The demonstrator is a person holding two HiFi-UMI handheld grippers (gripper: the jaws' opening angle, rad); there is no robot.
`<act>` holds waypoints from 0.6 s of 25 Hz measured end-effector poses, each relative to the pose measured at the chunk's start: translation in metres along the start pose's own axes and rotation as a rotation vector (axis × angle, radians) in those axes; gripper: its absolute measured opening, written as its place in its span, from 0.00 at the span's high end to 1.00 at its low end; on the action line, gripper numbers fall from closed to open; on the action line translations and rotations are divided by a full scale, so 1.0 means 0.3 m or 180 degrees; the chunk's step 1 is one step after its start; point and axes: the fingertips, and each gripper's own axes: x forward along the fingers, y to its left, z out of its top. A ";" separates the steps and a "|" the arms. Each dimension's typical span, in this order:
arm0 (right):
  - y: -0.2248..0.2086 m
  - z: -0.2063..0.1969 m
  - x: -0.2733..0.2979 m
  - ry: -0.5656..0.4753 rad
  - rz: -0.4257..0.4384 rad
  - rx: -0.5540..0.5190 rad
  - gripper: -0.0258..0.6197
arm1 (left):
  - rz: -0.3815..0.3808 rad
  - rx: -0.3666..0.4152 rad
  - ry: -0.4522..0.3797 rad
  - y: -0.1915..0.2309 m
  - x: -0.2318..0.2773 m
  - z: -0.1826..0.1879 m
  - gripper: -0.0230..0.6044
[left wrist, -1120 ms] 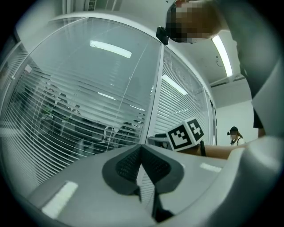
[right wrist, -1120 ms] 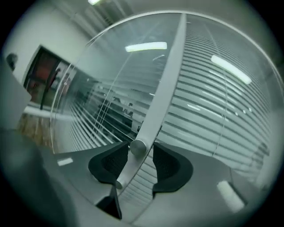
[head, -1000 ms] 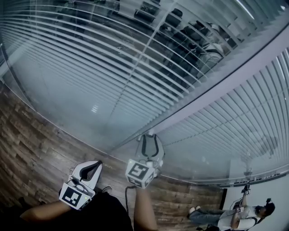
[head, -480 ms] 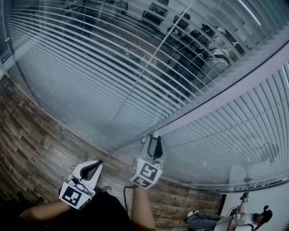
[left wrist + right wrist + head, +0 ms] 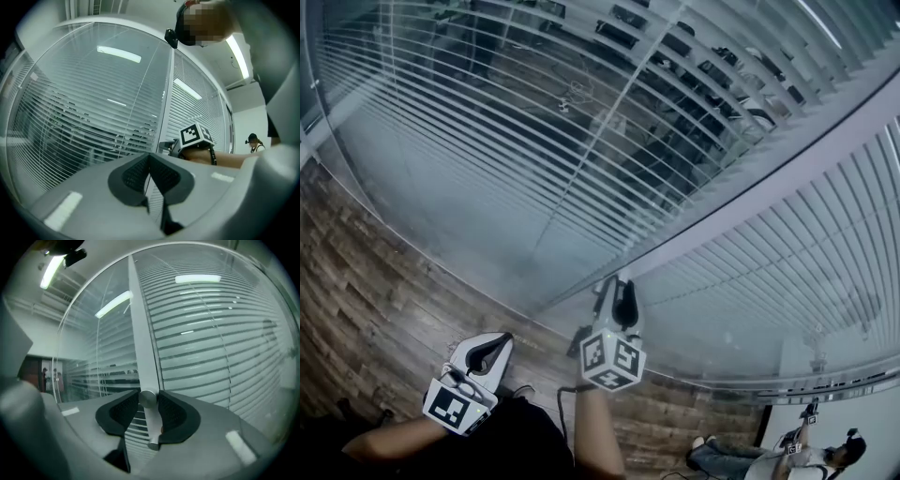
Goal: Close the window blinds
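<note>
Slatted blinds (image 5: 487, 122) hang behind glass on the left of a pale upright frame (image 5: 750, 178); a second set (image 5: 806, 262) hangs to its right. Through the left slats a dim office shows. My right gripper (image 5: 617, 281) reaches the frame's foot. In the right gripper view it (image 5: 148, 398) is shut on a small round metal knob (image 5: 148, 397) on that frame (image 5: 140, 333); the jaws closed in and have just eased a little, with the knob between the pads. My left gripper (image 5: 500, 341) hangs low, shut and empty, its pads (image 5: 136, 171) meeting.
Dark wood floor (image 5: 375, 281) runs along the foot of the glass. A person (image 5: 769, 455) crouches at the bottom right by a white wall, also small at the right edge of the left gripper view (image 5: 254, 140).
My right gripper has rolled on the knob, so its marker cube now faces the camera differently. The left gripper has hardly moved.
</note>
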 end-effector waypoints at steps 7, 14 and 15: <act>0.057 -0.017 -0.015 0.0210 -0.0045 -0.2471 0.70 | 0.0045 -0.0096 0.0131 0.013 -0.037 -0.103 0.96; 0.042 -0.031 0.007 0.0318 -0.0246 -0.2729 0.75 | 0.0067 -0.0103 0.0089 0.011 -0.032 -0.076 0.96; 0.042 -0.029 0.007 0.0314 -0.0230 -0.2589 0.75 | 0.0055 -0.0101 0.0052 0.008 -0.025 -0.056 0.96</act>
